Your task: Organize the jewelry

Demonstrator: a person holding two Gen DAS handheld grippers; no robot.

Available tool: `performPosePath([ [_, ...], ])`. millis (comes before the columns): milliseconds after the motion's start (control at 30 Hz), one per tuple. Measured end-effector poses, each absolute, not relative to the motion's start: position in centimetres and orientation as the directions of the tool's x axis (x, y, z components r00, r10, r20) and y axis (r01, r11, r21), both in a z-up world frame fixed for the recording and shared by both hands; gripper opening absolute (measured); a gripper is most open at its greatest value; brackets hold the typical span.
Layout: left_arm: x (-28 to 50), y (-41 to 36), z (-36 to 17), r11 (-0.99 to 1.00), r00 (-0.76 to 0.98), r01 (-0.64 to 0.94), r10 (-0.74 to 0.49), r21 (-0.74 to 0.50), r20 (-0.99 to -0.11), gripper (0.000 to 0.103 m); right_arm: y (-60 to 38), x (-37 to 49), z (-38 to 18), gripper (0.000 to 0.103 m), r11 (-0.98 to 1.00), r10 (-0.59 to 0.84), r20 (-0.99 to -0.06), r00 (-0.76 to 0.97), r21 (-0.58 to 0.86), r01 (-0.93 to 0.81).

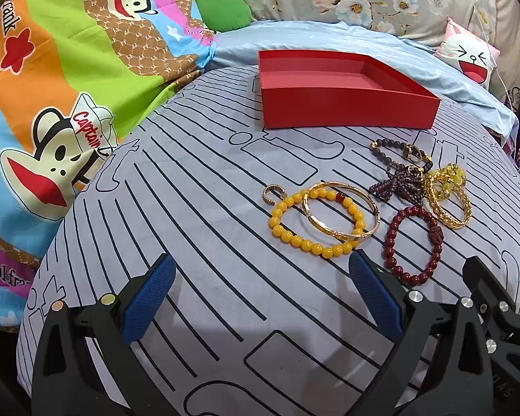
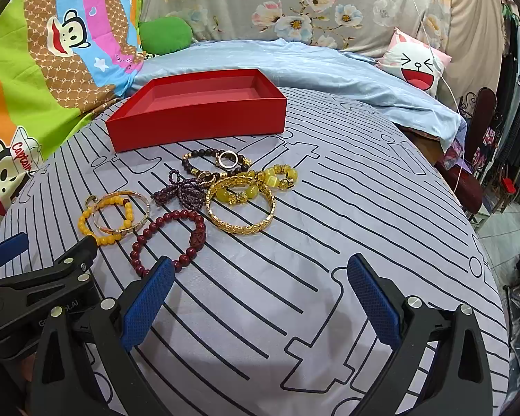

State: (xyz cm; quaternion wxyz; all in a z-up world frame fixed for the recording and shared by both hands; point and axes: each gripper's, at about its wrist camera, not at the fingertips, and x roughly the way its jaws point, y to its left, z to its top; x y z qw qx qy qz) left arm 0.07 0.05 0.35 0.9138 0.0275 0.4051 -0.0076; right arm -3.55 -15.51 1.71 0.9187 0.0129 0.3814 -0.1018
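Jewelry (image 2: 204, 194) lies near both gaping, empty grippers, left (image 1: 260, 298) and right (image 2: 260, 298), hovering low.

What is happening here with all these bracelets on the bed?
A person holds two grippers over a striped cloth and is about to sort jewelry. The left gripper and the right gripper are both open and hold nothing. The red box behind the jewelry is empty. All pieces lie on the cloth in front of it, among them a yellow bead bracelet, a thin gold bangle, a dark red bead bracelet and a wide gold bangle. Nothing is sorted yet.
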Motion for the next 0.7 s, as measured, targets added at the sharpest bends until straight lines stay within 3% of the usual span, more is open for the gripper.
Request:
performPosePath([
  [700, -0.05, -0.24, 0.73, 0.998, 0.679, 0.034, 0.019, 0.058, -0.734, 0.095, -15.81, -3.84, 2.2, 0.096, 0.979, -0.174, -0.701, 0.691, -0.045, 0.201],
])
